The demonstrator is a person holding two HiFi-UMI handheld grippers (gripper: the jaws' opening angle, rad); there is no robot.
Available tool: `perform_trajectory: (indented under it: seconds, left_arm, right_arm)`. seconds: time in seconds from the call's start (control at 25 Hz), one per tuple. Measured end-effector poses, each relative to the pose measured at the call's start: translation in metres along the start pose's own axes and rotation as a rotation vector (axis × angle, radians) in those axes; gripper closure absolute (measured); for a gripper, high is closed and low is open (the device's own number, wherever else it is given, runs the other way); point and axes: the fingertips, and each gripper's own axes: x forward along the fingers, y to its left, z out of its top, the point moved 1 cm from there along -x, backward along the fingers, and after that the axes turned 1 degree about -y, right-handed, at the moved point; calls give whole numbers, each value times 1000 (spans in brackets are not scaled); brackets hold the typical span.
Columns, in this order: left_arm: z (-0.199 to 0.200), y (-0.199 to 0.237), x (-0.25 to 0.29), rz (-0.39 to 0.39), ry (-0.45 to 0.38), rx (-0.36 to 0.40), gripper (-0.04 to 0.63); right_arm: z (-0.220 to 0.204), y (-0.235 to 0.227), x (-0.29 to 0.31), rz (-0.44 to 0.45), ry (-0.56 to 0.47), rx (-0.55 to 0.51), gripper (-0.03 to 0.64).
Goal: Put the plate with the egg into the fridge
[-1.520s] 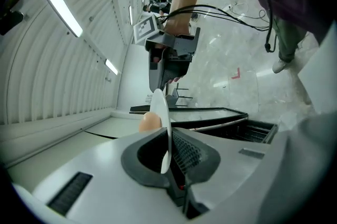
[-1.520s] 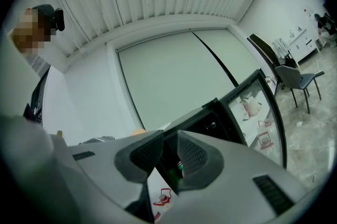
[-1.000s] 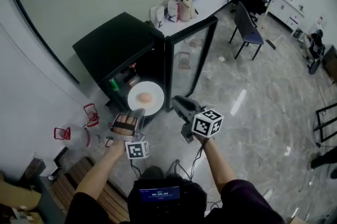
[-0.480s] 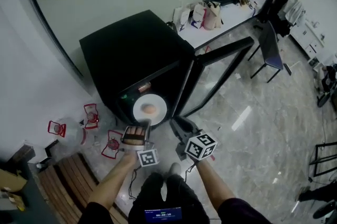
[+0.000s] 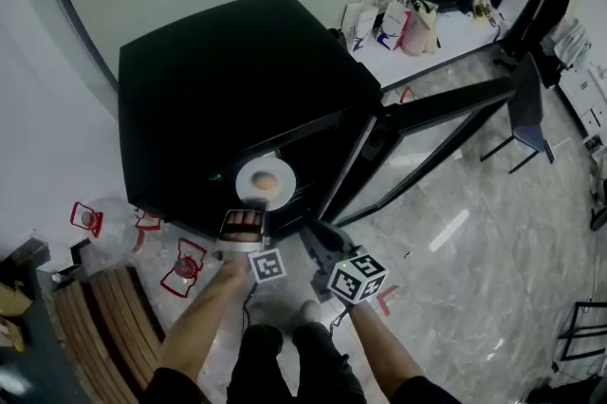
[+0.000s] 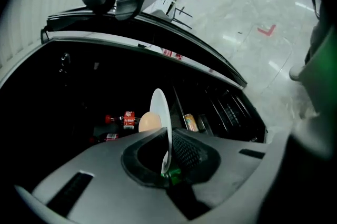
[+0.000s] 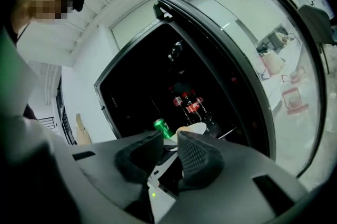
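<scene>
A white plate [image 5: 265, 179] with a brown egg [image 5: 266, 180] on it hangs at the open front of the black fridge [image 5: 218, 80]. My left gripper [image 5: 250, 211] is shut on the plate's near rim. In the left gripper view the plate [image 6: 160, 112] shows edge-on between the jaws of the left gripper [image 6: 167, 165], the egg [image 6: 149, 122] on its left side, the dark fridge inside behind. My right gripper [image 5: 319, 237] hovers just right of it by the door's foot. In its own view the right gripper [image 7: 169, 152] holds nothing, its jaws slightly apart.
The glass fridge door [image 5: 427, 132] stands open to the right. Inside are cola bottles [image 7: 188, 103] and a green can [image 7: 161, 127]. Red-handled water jugs [image 5: 185, 265] and a wooden bench [image 5: 95, 326] lie left. A table with bags [image 5: 408, 23] and a chair [image 5: 526, 122] stand behind.
The person has come closer and now looks down on the fridge top. The left gripper has carried the plate further in at the fridge opening; the right gripper followed beside it.
</scene>
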Motion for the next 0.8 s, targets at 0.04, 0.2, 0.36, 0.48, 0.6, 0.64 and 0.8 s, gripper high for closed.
perform_trajectory:
  seconds: [0.04,0.2,0.36,0.48,0.6,0.64,0.8]
  left_arm:
    - [-1,-1,10,-6,18,3,575]
    - [-7,-1,39,-34,83,6,575]
    - [-11,-1,50,-60,111,17,575]
    - [-9,-30,48,-256,99,-54,575]
    - [-6,-34,52,-380,74,-160,574]
    - [-5,-32,52,-418,64,-189,574]
    - [-1,-31,45,-558,33,-247,540]
  right_arm:
    - [-2,-8,1,2,4,6,532]
    - [-5,-36,1,4,14,29,532]
    - [-4,-48,7,9,25,41,532]
    - [2,-50,16,18,36,44,532]
    - [10,-52,26,21,43,46,532]
    - [11,-53,28,20,44,51,532]
    - [11,-55,34,20,53,64,532]
